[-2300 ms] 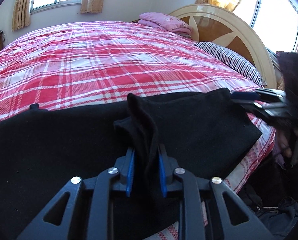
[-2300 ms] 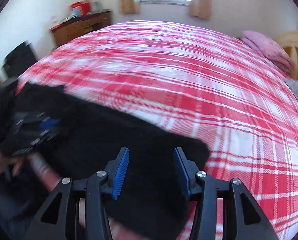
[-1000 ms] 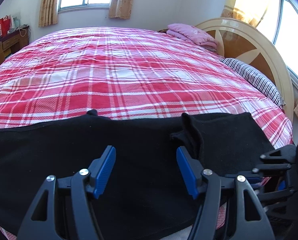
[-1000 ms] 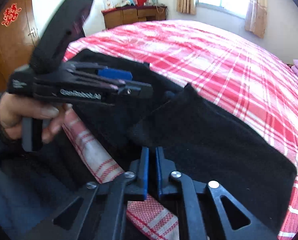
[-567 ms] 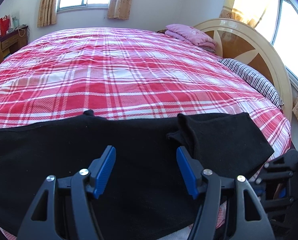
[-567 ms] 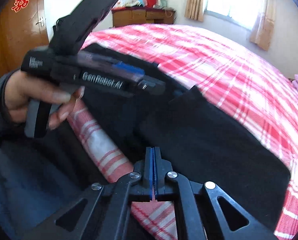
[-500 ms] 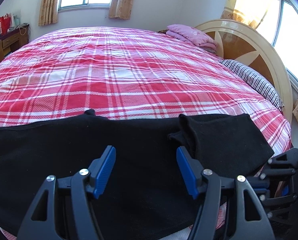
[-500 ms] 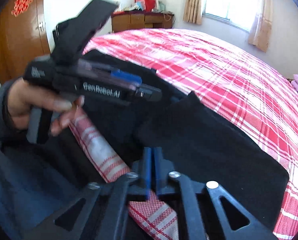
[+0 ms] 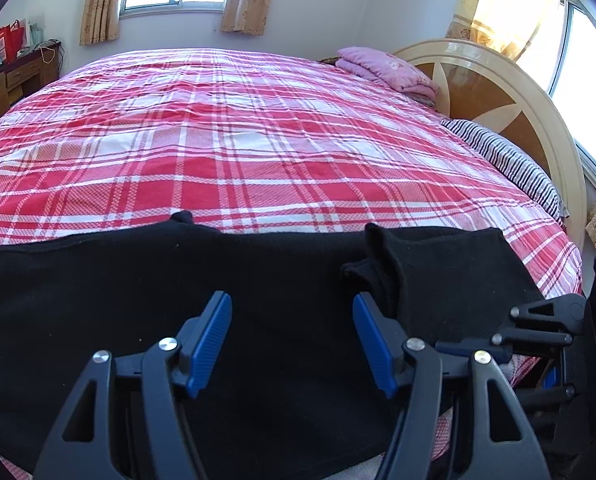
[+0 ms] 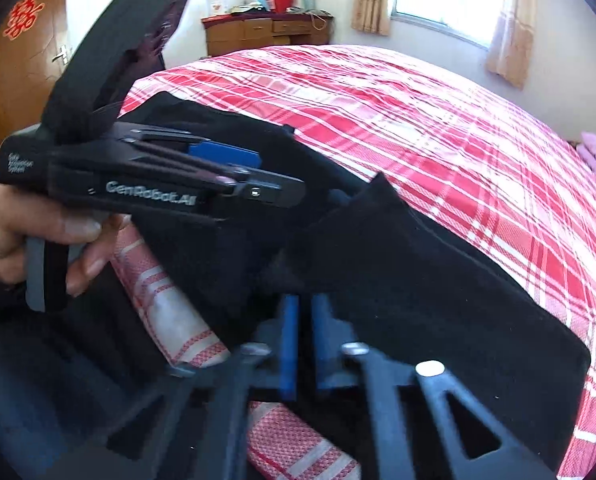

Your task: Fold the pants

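Note:
The black pants (image 9: 138,288) lie across the near edge of the bed, with a raised fold (image 9: 386,264) right of centre. My left gripper (image 9: 292,340) is open and empty, low over the pants; the fold stands by its right finger. My right gripper (image 10: 304,320) is nearly shut at the near hem of the pants (image 10: 438,280); its blue pads stand a narrow gap apart and I cannot tell whether cloth sits between them. The right gripper also shows at the right edge of the left wrist view (image 9: 538,336). The left gripper shows in the right wrist view (image 10: 218,172), held by a hand.
The bed has a red and white plaid cover (image 9: 238,140). A pink folded blanket (image 9: 386,70) and a striped pillow (image 9: 506,160) lie by the curved headboard (image 9: 498,92). A wooden dresser (image 10: 266,32) stands by the far wall. A brown door (image 10: 14,60) is at the left.
My right gripper's pads have parted slightly from fully shut and it has shifted at the pants' hem. The left gripper stays open and nearly still over the pants.

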`<action>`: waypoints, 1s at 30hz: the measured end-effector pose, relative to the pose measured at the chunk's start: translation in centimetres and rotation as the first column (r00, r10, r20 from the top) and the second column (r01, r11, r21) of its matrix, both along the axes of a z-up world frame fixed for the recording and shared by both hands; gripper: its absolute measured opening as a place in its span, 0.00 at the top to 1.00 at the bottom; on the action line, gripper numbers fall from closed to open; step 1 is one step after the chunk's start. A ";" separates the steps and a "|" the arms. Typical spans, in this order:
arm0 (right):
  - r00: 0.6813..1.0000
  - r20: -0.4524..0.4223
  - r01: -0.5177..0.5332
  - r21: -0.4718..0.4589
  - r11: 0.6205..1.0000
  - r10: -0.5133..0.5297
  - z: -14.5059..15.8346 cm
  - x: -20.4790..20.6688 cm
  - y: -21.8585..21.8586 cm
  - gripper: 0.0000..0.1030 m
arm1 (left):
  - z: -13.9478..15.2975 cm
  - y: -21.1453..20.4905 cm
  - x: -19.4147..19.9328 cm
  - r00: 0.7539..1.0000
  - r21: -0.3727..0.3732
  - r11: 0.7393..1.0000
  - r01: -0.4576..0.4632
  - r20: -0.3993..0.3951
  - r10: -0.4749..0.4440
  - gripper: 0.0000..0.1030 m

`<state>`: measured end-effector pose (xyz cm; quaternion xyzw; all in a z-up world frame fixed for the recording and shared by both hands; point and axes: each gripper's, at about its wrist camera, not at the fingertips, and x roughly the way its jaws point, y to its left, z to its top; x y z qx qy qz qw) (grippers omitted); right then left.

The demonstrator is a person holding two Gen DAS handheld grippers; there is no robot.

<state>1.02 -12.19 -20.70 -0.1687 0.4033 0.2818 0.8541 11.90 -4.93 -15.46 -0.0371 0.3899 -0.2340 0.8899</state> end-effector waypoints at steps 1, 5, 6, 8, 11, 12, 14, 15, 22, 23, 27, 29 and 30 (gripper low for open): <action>1.000 -0.003 -0.004 0.009 1.000 0.004 0.2 -0.1 -0.1 0.97 | 0.0 0.0 0.0 1.000 0.001 1.000 -0.002 0.000 0.002 0.36; 0.999 0.034 -0.038 0.037 0.999 0.037 2.0 -1.8 -0.5 0.98 | 0.0 0.2 0.1 1.000 -0.004 1.000 -0.012 0.003 0.012 0.36; 0.998 0.037 -0.052 0.037 0.998 0.050 2.1 -2.2 -0.5 0.98 | 0.0 0.3 0.1 1.000 -0.006 1.000 -0.014 0.003 0.014 0.36; 0.996 0.030 -0.079 0.022 0.997 0.079 1.8 -2.8 -0.6 0.98 | 0.0 0.4 0.1 1.000 -0.008 1.000 -0.015 0.004 0.015 0.36; 0.996 -0.013 -0.086 -0.011 0.996 0.086 0.2 -2.9 -0.5 0.98 | 0.0 0.2 0.0 1.000 -0.008 1.000 -0.009 0.005 0.009 0.36; 0.996 -0.018 -0.090 -0.018 0.996 0.090 -0.2 -3.0 -0.3 0.98 | 0.0 0.0 -0.1 1.000 -0.007 1.000 -0.001 0.007 0.001 0.36; 0.997 0.003 -0.072 -0.016 0.997 0.073 -0.1 -2.7 -0.3 0.97 | 0.0 -0.6 -0.3 1.000 -0.011 1.000 0.018 0.010 -0.018 0.36; 0.998 0.014 -0.062 -0.002 0.998 0.062 0.1 -2.5 -0.5 0.97 | 0.0 -1.0 -0.5 0.999 -0.015 0.999 0.035 0.012 -0.035 0.36; 0.999 0.052 -0.004 0.064 0.998 0.000 3.3 -2.3 -4.2 0.46 | 0.7 -4.3 -2.0 0.988 0.037 0.991 0.126 0.084 -0.129 0.20; 0.999 0.037 0.036 0.085 0.996 -0.039 3.6 -1.8 -5.4 0.46 | 0.5 -4.8 -2.0 0.987 0.071 0.989 0.133 0.081 -0.138 0.19; 0.976 -0.042 0.219 0.147 0.965 -0.215 3.4 0.3 -10.1 0.46 | -1.2 -5.5 -1.9 0.989 0.206 0.970 0.130 0.039 -0.141 0.19; 0.962 -0.081 0.272 0.171 0.947 -0.261 2.7 0.5 -11.7 0.46 | -1.1 -4.5 -1.5 0.994 0.187 0.978 0.094 0.039 -0.103 0.18; 0.957 -0.096 0.288 0.174 0.942 -0.275 2.3 0.8 -12.2 0.46 | -0.8 -3.8 -1.2 0.997 0.168 0.983 0.069 0.033 -0.076 0.17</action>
